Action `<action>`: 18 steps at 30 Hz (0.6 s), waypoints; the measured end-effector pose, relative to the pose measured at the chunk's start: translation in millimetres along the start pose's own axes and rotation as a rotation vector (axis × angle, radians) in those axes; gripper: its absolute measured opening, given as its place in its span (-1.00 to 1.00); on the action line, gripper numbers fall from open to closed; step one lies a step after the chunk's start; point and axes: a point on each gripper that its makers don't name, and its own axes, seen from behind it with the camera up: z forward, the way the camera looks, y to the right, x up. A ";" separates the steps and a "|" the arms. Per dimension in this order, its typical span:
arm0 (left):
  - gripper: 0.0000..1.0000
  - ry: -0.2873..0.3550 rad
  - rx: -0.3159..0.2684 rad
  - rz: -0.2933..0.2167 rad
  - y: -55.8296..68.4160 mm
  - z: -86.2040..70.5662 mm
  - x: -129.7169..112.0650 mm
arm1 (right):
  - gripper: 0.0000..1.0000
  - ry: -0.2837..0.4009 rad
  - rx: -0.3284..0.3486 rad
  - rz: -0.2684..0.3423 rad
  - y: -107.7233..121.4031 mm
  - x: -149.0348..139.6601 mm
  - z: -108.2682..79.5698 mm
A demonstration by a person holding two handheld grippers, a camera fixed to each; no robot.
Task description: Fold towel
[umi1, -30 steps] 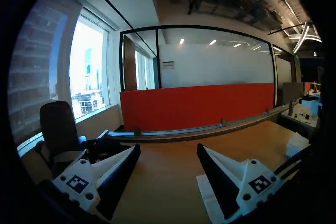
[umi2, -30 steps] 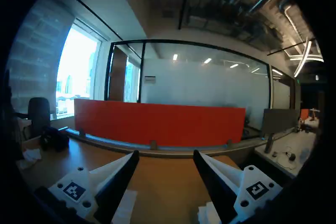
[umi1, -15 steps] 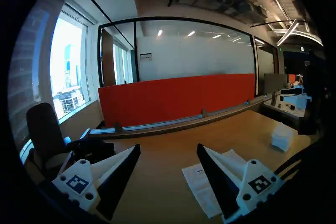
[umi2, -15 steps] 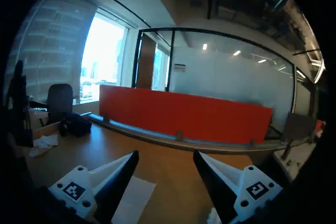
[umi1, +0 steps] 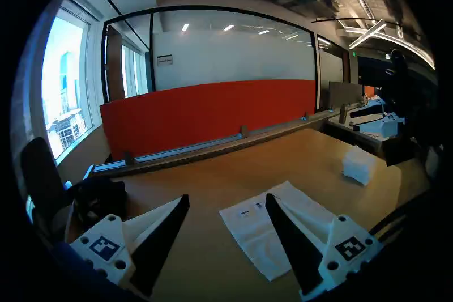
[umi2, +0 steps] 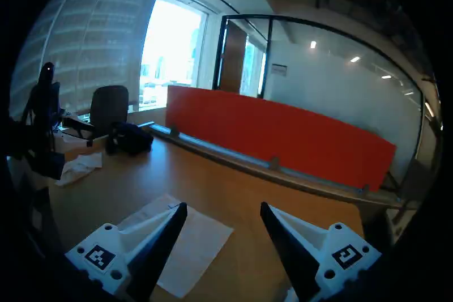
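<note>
- The left gripper [umi1: 226, 196] is hovering over the wooden desk [umi1: 226, 169], its jaws standing wide apart and gripping nothing.
- The right gripper [umi2: 222, 205] is likewise hanging above the desk [umi2: 187, 180] with its jaws spread and nothing between them.
- A white towel [umi1: 252, 228] is lying flat and unfolded on the desk. In the left gripper view it is sitting just ahead of the gripper, with part of it passing behind one finger.
- In the right gripper view the same towel [umi2: 195, 242] is stretching out low in the picture, one edge slipping behind a finger.
- A small folded white stack [umi1: 359, 164] is resting farther off on the desk in the left gripper view, well apart from the towel.
- A crumpled white cloth [umi2: 79, 166] is lying near the desk's far side in the right gripper view, with a black bag [umi2: 129, 136] sitting beyond it.
- A dark office chair [umi2: 109, 109] is standing behind the bag, beside a bright window [umi2: 170, 55].
- An orange divider [umi1: 209, 112] is running along the back edge of the desk, and it is crossing the right gripper view [umi2: 283, 137] as well.
</note>
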 end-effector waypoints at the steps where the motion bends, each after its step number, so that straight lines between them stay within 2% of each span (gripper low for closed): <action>1: 1.00 -0.005 -0.007 0.002 1.5 0.9 -2.3 | 1.00 -0.008 0.006 -0.005 -1.2 -2.5 0.3; 18: 1.00 -0.097 -0.095 0.037 31.3 16.2 -51.1 | 1.00 -0.123 0.105 -0.054 -25.1 -51.8 9.6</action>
